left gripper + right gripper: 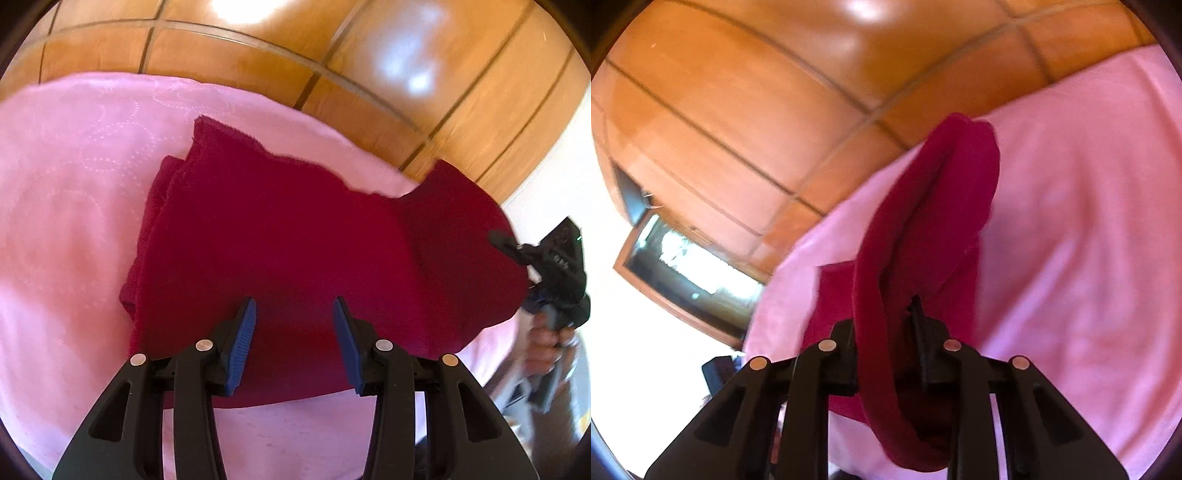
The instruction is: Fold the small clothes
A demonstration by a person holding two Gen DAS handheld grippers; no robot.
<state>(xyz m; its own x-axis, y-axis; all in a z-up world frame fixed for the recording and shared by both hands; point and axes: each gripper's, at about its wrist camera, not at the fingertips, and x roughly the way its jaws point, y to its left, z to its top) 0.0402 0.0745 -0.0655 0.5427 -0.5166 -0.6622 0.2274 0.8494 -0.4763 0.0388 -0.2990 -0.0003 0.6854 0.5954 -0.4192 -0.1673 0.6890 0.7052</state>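
Note:
A dark red garment (pixel 277 229) lies partly folded on a pink sheet (pixel 74 184). In the left wrist view my left gripper (pixel 295 321) is open just above its near edge, the blue pads (pixel 243 339) apart with only flat cloth beneath them. The garment's right end is lifted off the sheet, and my right gripper (pixel 517 254) grips it at the far right of that view. In the right wrist view the right gripper (pixel 881 317) is shut on a thick rolled fold of the red garment (pixel 945 206), which hangs through the jaws and hides their pads.
The pink sheet (pixel 1089 221) covers a raised surface. Beyond its far edge lies a glossy orange tiled floor (pixel 369 55). A wood-framed glass door (pixel 683 266) sits low on the left. A person's hand (pixel 543 343) holds the right gripper's handle.

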